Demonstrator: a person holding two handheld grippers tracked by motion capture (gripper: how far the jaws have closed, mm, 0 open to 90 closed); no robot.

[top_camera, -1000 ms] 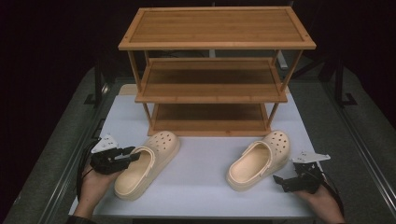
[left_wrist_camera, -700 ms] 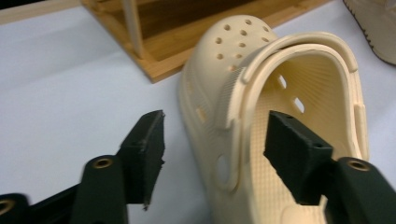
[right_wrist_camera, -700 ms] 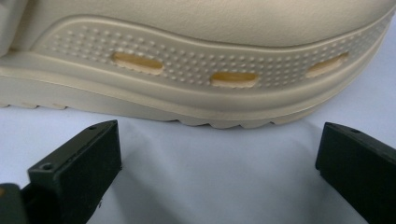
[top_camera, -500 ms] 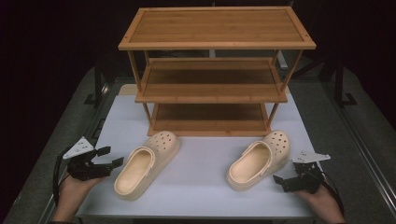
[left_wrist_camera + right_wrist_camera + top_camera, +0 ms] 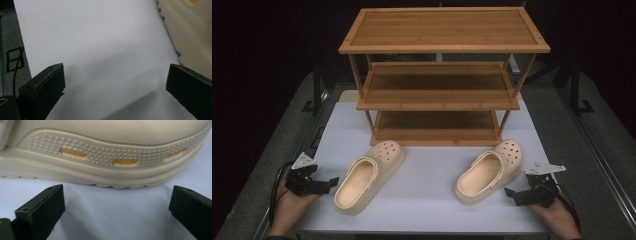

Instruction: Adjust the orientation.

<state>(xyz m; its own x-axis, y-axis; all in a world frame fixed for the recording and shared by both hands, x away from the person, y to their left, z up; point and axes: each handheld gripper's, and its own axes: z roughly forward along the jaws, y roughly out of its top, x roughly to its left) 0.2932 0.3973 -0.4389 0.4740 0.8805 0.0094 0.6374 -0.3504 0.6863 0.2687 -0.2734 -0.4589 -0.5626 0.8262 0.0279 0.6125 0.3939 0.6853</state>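
Left gripper has withdrawn from the left clog toward the lower left of the high view: a second ago its jaws were at that shoe's side near the heel, and they have just been opening, with nothing between them now. In the left gripper view the jaws stand wide apart over bare white mat, the clog's edge off at the upper right. The left clog itself lies at lower centre-left of the high view, toe toward the wooden rack, in the same spot as before. Right gripper has not shifted; it sits at lower right, jaws spread and empty, just beside the heel side of the right clog, whose sole wall spans the upper half of the right gripper view. Assessment: the left shoe appears released on the mat; both shoes remain in front of the rack, none shelved. The right hand looks poised for a grasp.
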